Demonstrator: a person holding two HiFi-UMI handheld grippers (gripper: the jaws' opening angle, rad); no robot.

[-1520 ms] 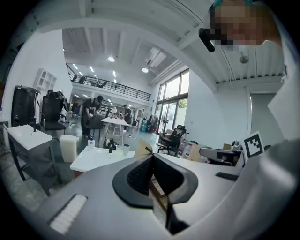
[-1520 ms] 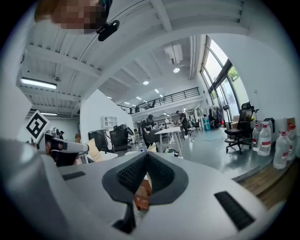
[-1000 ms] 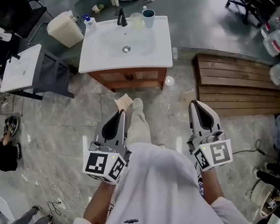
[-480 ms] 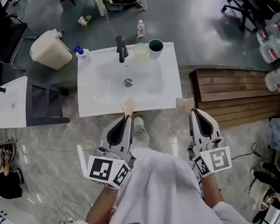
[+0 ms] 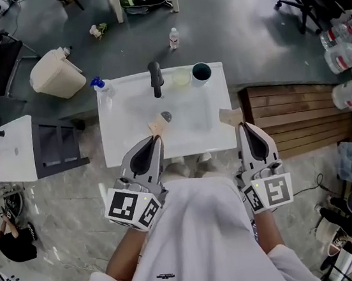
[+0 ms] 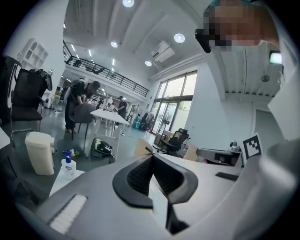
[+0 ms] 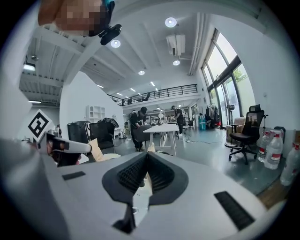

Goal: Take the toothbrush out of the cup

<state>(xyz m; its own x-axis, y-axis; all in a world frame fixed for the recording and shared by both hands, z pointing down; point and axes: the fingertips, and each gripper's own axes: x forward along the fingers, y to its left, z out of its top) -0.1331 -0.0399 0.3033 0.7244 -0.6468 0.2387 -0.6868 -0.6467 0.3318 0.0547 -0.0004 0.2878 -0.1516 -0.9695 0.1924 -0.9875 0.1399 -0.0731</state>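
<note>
In the head view a white sink (image 5: 124, 137) stands straight ahead, with a black tap (image 5: 155, 78) at its back. Right of the tap are a pale translucent cup (image 5: 181, 77) and a dark teal cup (image 5: 202, 71). I cannot make out a toothbrush in either cup. My left gripper (image 5: 157, 127) is shut and empty, its tip over the basin's front left. My right gripper (image 5: 231, 116) is also shut and empty, over the sink's front right corner. Both are well short of the cups. In each gripper view the jaws meet at the tip and neither cup shows.
A soap bottle (image 5: 99, 85) with a blue pump stands on the sink's back left corner. A beige bin (image 5: 56, 73) is on the floor behind it. A wooden platform (image 5: 295, 118) lies to the right and a grey table (image 5: 11, 150) to the left. A small bottle (image 5: 174, 38) stands on the floor beyond the sink.
The sink has come closer: it was well ahead of the grippers and their tips now reach over its front part. Both grippers stayed shut.
</note>
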